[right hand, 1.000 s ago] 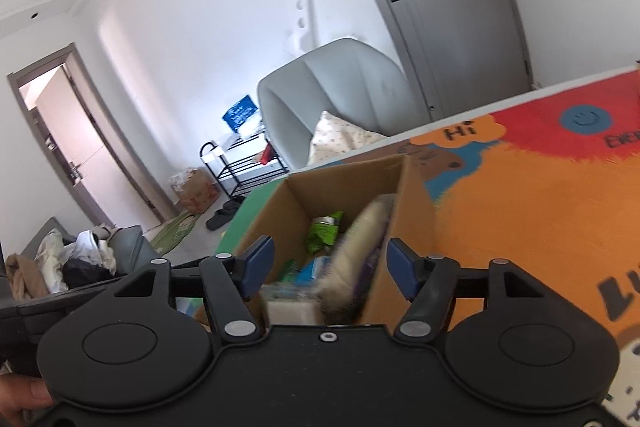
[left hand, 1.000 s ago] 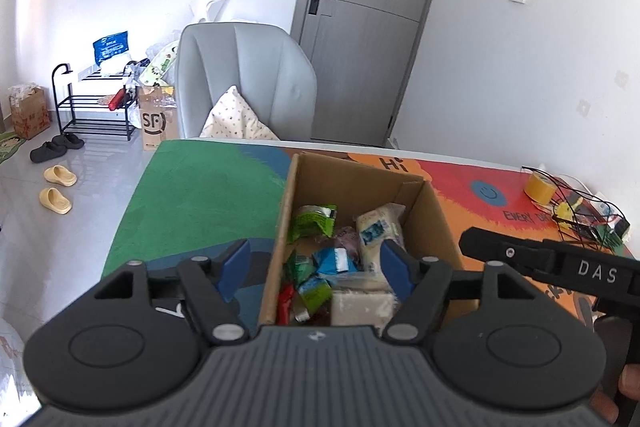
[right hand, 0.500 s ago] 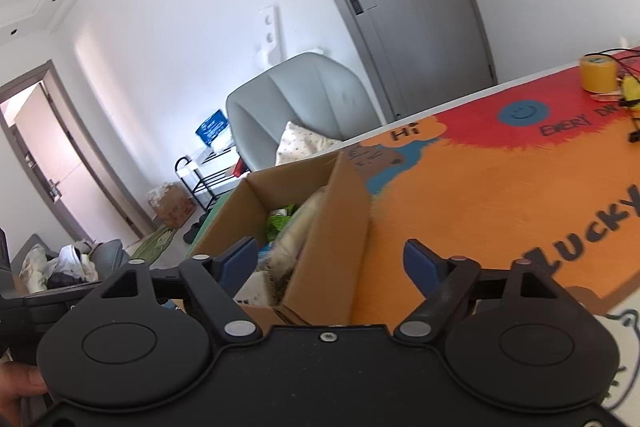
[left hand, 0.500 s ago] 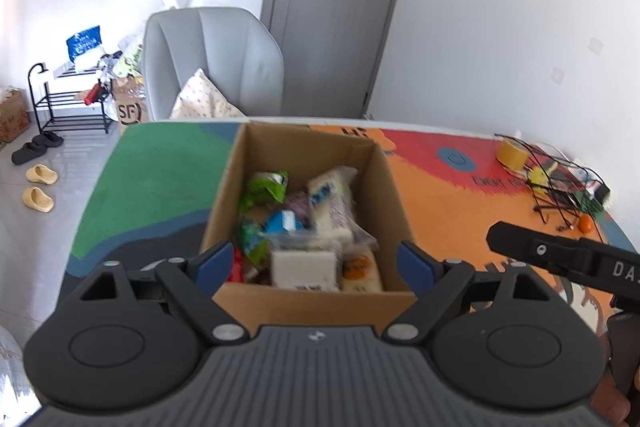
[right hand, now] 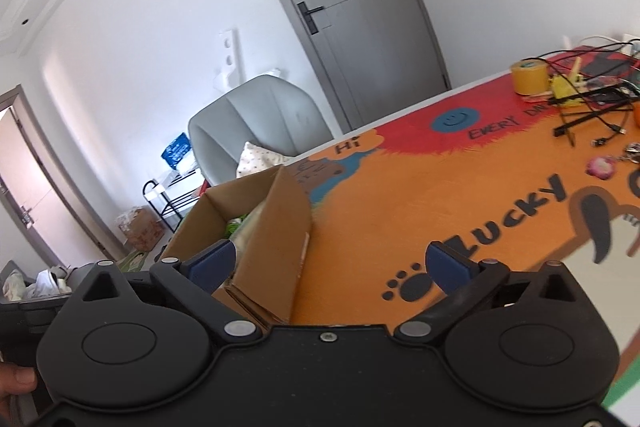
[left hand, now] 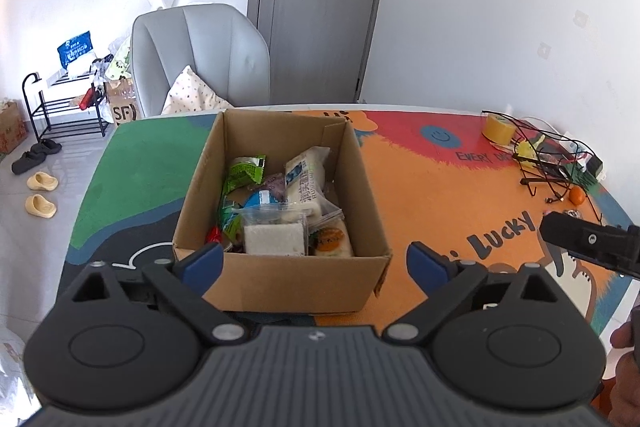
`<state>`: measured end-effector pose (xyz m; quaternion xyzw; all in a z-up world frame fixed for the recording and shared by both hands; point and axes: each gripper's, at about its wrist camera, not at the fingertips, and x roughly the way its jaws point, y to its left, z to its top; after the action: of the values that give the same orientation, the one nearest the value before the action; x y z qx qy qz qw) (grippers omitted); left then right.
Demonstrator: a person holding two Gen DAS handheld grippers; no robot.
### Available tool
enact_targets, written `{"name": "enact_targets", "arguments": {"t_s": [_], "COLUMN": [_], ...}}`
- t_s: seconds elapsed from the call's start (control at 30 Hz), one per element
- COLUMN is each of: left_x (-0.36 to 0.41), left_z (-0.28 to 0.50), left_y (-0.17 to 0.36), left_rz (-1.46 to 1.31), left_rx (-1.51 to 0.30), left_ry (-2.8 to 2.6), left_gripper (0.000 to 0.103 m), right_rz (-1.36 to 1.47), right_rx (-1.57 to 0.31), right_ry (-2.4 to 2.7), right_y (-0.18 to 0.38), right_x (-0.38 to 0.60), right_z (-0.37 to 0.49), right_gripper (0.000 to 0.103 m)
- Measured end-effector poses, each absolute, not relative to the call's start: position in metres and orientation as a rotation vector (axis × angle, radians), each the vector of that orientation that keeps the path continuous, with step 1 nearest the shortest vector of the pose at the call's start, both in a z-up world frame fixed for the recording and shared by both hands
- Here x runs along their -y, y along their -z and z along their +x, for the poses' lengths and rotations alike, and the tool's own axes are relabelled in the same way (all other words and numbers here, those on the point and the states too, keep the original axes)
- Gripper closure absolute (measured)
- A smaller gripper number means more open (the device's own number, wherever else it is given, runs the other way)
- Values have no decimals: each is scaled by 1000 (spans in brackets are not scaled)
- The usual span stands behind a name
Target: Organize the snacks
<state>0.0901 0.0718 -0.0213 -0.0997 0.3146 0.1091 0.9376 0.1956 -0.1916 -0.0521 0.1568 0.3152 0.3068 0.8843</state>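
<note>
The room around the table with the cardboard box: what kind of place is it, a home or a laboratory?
Most likely a home, perhaps an entryway or living area. A grey armchair with a cushion stands behind the table, and a shoe rack with slippers is near the door.

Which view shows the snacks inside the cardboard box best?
The left wrist view: it looks down into the cardboard box, showing the snacks plainly. The right wrist view sees the box from the side, with only a sliver of contents.
</note>
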Motion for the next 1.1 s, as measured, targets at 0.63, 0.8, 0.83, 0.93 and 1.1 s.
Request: {"name": "enact_targets", "arguments": {"t_s": [0.63,0.8,0.83,0.93,1.1], "left_x": [-49,-48,-48,-46,-48], "left_z": [42,25,21,12,4], "left_y": [-13,-21,-21,-24,-22], "left_rz": [-182,-181,-179,-171,-174], "left_rx": [-574,-555,-552,-543,-551], "left_ry": [-190,-191,-188,-181,-186], "left_gripper": [0,0,0,0,0], "right_rz": [249,226,222,223,211], "right_rx": [-599,-588,-583,-572,-563], "right_ry": [-537,-543,-543,-548,-550], "right_y": [18,8,6,2,-3], "right_x": [234,241,242,248,251], "right_z": [148,133,130,123,116], "right_gripper": [0,0,0,0,0]}}
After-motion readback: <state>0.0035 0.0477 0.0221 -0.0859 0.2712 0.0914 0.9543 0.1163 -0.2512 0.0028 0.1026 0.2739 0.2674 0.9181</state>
